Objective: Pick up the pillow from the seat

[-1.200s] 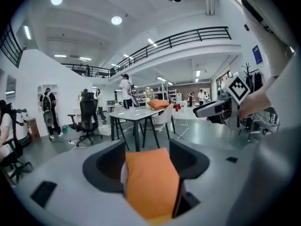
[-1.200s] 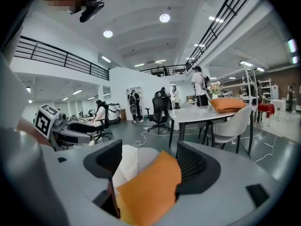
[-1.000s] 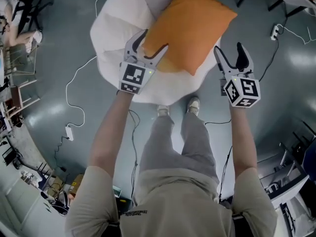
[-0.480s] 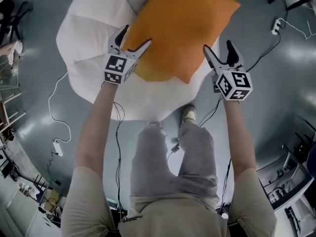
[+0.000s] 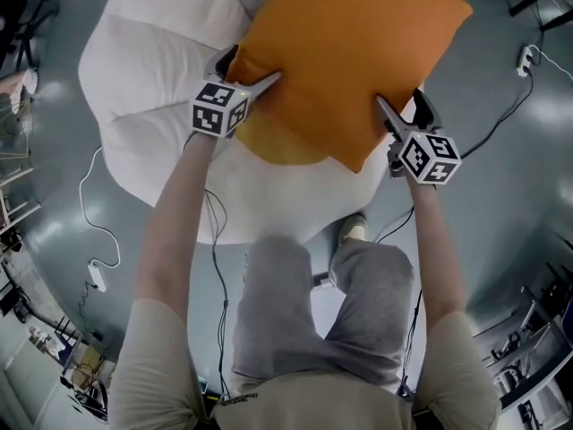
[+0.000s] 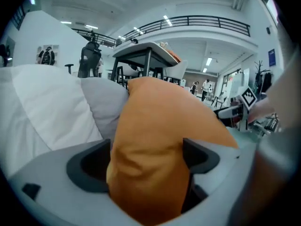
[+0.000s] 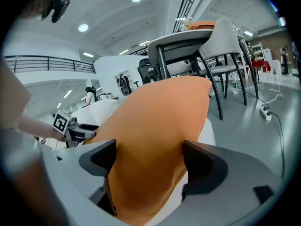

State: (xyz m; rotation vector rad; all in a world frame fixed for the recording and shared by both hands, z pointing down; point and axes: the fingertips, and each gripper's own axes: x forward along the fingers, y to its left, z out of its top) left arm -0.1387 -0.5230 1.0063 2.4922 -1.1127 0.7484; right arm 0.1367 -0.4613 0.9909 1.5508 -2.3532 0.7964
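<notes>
An orange pillow (image 5: 340,61) lies on a white beanbag seat (image 5: 152,70), partly over a grey cushion (image 6: 103,102). My left gripper (image 5: 249,65) is at the pillow's left edge, its jaws opening, and the pillow's edge (image 6: 155,140) fills the gap between them. My right gripper (image 5: 400,104) is at the pillow's lower right edge with its jaws opening too, and the orange fabric (image 7: 160,126) bulges between them. Neither pair of jaws visibly pinches the fabric. The pillow rests on the seat.
Grey floor surrounds the seat, with white cables and a power strip (image 5: 97,278) at the left and another cable (image 5: 528,61) at the right. The person's legs and a shoe (image 5: 354,229) stand just before the seat. A table and grey chair (image 7: 221,46) stand behind.
Both grippers have moved forward onto the pillow's two side edges and their jaws stand wider. The pillow's edges now sit between the jaws; before, the right gripper was clear of it.
</notes>
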